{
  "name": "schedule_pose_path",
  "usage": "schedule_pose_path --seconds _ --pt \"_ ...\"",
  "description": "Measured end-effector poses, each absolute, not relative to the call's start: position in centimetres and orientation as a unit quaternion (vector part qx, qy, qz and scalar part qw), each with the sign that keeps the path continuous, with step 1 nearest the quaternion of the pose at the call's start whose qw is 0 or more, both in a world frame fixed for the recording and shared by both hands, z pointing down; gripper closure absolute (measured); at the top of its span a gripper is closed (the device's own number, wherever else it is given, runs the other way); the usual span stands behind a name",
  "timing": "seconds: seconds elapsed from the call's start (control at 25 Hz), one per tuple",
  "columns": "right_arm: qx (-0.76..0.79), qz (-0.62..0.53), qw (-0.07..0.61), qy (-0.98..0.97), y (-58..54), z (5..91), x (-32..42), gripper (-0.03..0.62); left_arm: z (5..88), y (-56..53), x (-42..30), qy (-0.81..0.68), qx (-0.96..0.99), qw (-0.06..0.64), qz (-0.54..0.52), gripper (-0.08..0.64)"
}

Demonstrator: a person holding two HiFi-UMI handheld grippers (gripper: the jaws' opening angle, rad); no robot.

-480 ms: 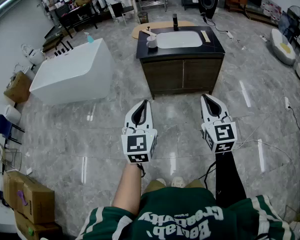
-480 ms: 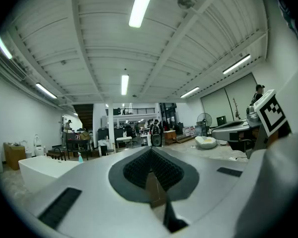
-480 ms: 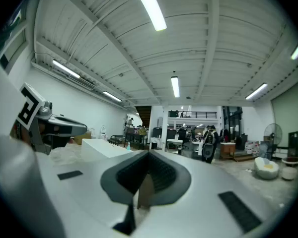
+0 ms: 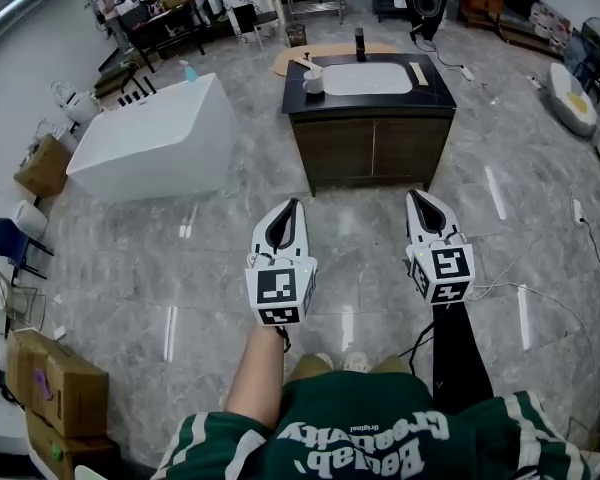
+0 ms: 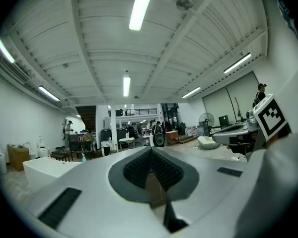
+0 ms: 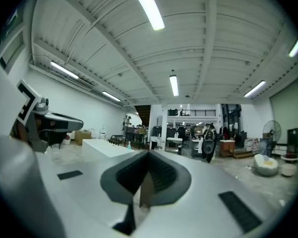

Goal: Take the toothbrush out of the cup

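Note:
A white cup stands on the left end of the dark vanity top, beside the white basin. A thin stick, likely the toothbrush, leans out of it to the upper left, too small to make out. My left gripper and right gripper are held side by side over the marble floor, well short of the vanity, pointing level towards it. In the left gripper view the left gripper has its jaws together with nothing between them. The right gripper looks the same in its own view.
The wooden vanity cabinet stands straight ahead, with a black tap behind the basin. A white bathtub sits to the left. Cardboard boxes stand at the lower left, cables lie on the floor at right.
The head view has shifted slightly, so the vanity and the tub sit a little further right. Both grippers stay shut in the same place.

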State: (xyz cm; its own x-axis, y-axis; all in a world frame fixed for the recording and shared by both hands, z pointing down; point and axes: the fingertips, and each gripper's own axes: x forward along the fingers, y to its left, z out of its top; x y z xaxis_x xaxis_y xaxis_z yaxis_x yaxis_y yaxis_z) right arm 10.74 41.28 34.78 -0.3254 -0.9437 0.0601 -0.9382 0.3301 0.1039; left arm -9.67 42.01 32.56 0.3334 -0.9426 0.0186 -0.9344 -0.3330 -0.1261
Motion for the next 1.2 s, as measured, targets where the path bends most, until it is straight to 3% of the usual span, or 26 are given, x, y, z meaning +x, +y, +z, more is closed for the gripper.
schedule_pose_path --seconds 0.2,0.32,0.64,1.2 --pt "0.571 -0.022 0.035 -0.820 41.4 34.5 10.5 0.553 32.4 42.4 -9.6 0.568 -0.821 0.044 -0.043 0.558" --pt "0.572 -0.021 0.027 -0.820 41.2 34.5 10.4 0.511 32.3 42.5 -9.4 0.560 -0.826 0.047 -0.042 0.466" --pt "0.576 -0.012 0.027 -0.817 39.1 35.5 10.9 0.479 32.9 40.1 -9.3 0.556 -0.828 0.059 -0.044 0.413" --pt "0.586 -0.004 0.046 -0.809 26.9 37.1 10.3 0.472 35.1 26.6 -8.8 0.536 -0.843 0.031 -0.037 0.410"
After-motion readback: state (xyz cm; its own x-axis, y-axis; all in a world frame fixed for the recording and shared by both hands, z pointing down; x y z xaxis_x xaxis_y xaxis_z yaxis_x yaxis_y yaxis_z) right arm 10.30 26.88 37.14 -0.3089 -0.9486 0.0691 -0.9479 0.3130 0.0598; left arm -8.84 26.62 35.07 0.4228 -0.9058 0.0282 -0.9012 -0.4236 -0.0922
